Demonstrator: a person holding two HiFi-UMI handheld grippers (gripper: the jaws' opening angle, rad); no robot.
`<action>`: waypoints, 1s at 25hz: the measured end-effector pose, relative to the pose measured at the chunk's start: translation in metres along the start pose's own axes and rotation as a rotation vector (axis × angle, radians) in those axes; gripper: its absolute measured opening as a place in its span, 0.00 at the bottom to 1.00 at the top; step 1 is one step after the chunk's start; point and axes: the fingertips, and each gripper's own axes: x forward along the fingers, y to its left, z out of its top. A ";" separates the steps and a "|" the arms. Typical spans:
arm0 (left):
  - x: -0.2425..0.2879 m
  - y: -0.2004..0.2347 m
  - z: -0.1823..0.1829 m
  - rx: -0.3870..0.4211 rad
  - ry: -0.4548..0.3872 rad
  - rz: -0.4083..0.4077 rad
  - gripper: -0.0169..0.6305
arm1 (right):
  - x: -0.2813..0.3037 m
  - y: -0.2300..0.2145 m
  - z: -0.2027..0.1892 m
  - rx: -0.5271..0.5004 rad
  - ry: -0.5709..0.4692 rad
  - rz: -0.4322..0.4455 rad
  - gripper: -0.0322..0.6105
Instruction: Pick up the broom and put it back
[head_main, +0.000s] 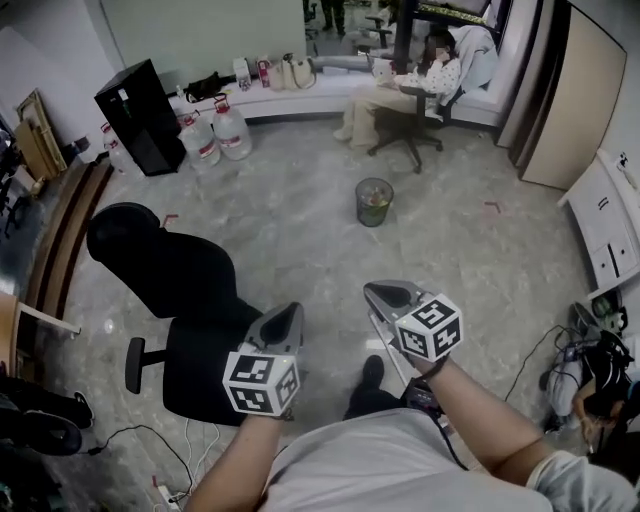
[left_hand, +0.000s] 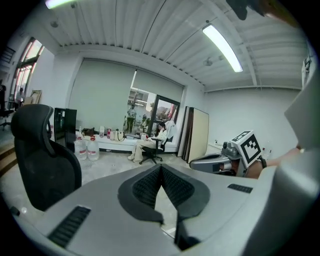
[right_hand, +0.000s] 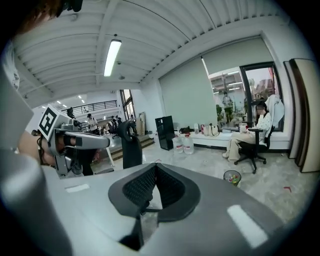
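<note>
No broom shows in any view. In the head view both grippers are held low, close in front of the person's body, pointing out over the grey floor. My left gripper (head_main: 287, 312) hangs over the seat of a black office chair (head_main: 175, 275), its jaws together and nothing between them. My right gripper (head_main: 380, 292) is beside it over bare floor, jaws also together and empty. In the left gripper view the left gripper (left_hand: 160, 167) has its pads meeting at the tip, and the right gripper (left_hand: 216, 162) shows at the right. The right gripper view shows the right gripper (right_hand: 156, 165) shut.
A mesh waste bin (head_main: 374, 201) stands mid-floor ahead. Beyond it a person sits on a swivel chair (head_main: 405, 95). Water bottles (head_main: 222, 132) and a black cabinet (head_main: 142, 115) stand at the back left. White cabinet (head_main: 610, 225) at right; cables (head_main: 165, 445) lie near the chair.
</note>
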 end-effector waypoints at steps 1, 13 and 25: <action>0.022 0.001 0.002 -0.009 0.013 0.008 0.04 | 0.008 -0.025 -0.001 0.009 0.015 0.007 0.05; 0.173 0.053 -0.043 -0.137 0.150 0.098 0.04 | 0.119 -0.206 -0.112 0.139 0.311 0.051 0.06; 0.277 0.113 -0.165 -0.151 0.272 0.007 0.04 | 0.227 -0.300 -0.351 0.337 0.604 -0.039 0.18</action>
